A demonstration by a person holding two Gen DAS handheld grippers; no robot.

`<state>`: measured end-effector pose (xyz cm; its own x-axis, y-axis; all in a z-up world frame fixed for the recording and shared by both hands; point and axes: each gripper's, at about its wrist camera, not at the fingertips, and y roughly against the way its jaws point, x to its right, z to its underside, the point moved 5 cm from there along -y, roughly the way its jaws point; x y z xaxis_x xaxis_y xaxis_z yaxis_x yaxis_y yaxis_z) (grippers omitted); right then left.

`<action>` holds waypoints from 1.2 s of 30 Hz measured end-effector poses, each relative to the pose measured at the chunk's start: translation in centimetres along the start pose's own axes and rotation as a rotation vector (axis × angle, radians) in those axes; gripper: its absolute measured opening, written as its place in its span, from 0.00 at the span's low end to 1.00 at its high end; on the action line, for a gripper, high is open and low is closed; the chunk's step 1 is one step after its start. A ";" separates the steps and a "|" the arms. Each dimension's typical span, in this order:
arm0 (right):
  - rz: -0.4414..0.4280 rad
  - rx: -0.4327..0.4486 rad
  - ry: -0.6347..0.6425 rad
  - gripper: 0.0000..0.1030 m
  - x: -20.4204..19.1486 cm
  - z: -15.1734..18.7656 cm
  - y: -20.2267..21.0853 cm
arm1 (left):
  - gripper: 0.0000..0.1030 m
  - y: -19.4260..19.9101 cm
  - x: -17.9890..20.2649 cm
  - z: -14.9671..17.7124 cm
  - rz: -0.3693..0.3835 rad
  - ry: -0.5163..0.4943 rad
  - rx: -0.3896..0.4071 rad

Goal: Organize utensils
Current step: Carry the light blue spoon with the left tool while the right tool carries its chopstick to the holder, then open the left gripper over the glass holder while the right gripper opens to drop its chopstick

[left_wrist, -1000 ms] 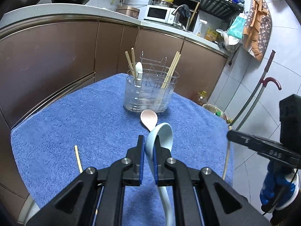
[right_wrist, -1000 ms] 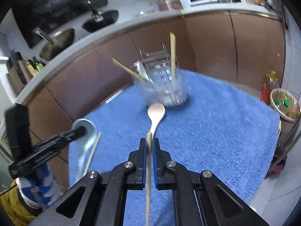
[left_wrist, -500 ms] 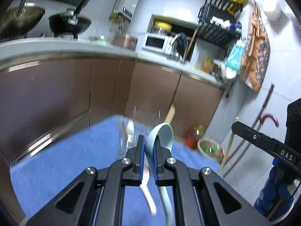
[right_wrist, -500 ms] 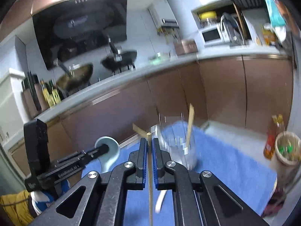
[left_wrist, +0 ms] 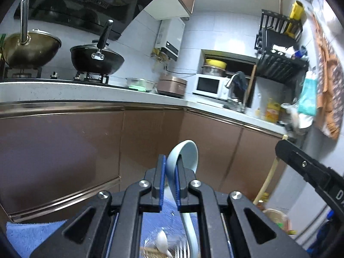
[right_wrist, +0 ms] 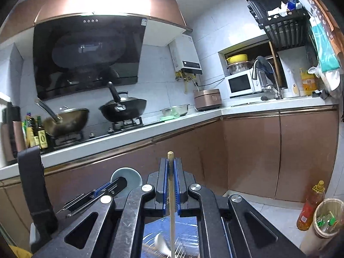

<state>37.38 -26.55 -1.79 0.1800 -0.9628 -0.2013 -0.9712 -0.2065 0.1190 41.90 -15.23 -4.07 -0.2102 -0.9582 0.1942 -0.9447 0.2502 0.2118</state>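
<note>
Blue spoon (left_wrist: 185, 152) in left claw (left_wrist: 169, 167), chopstick (right_wrist: 170, 172) in right claw (right_wrist: 170, 167), both now higher above holder (left_wrist: 172, 247).

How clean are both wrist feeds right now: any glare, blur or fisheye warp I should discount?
Left wrist view: strong fisheye bend in the countertop, dark corners, hanging cloth at the right edge smeared, held spoon sharp. Right wrist view: range hood top blown out by glare, the wok slightly blurred, held chopstick crisp; the holder below is a blur.
</note>
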 end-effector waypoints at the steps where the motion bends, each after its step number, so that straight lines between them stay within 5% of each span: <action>1: 0.009 0.002 0.012 0.06 0.1 0.5 -0.5 | 0.07 -0.6 0.0 0.4 -0.007 -0.001 0.002; 9: 0.058 -0.047 0.024 0.06 2.0 5.5 -2.3 | 0.08 -3.3 -0.5 5.4 -0.076 0.010 0.062; 13: 0.065 -0.092 0.013 0.08 2.5 7.6 -2.0 | 0.20 -2.7 -1.3 7.2 -0.068 0.029 0.050; 22: 0.087 -0.122 -0.024 0.27 2.2 7.7 2.3 | 0.37 3.5 -1.3 5.0 -0.006 -0.009 0.050; 26: 0.097 -0.138 -0.045 0.33 2.0 7.7 5.7 | 0.46 7.3 -2.3 4.2 0.015 -0.005 -0.010; 36: 0.155 -0.217 -0.084 0.52 0.0 10.5 13.8 | 0.57 17.0 -3.7 6.3 -0.041 -0.086 -0.114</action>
<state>22.36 -27.62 -10.32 0.0099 -0.9699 -0.2432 -0.9285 -0.0992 0.3578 25.07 -8.30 -7.24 -0.1970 -0.9751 0.1015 -0.9193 0.2197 0.3266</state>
